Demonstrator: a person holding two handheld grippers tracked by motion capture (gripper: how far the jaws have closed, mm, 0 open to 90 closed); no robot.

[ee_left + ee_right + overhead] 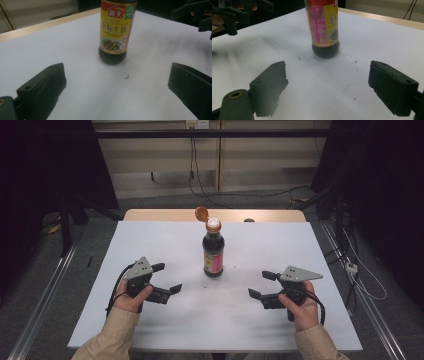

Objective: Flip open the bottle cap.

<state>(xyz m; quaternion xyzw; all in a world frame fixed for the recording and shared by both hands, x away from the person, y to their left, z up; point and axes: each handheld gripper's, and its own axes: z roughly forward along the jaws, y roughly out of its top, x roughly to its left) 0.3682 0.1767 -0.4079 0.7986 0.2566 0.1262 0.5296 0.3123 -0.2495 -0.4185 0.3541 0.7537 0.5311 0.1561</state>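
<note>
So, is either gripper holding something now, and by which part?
Nothing is held. The left gripper and right gripper are both open, apart from the bottle, which stands alone with its cap flipped open.

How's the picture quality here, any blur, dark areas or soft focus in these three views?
High view: dim, the room's edges almost black, the white table evenly lit, the bottle sharp. Left gripper view: the bottle label crisp, near jaws soft. Right gripper view: the bottle's label slightly blurred, the left gripper at the top left dark and soft.

A white counter [165, 320] on a grey floor [50, 285] — black curtains [45, 165] hang beside a pale wall [160, 155].
</note>
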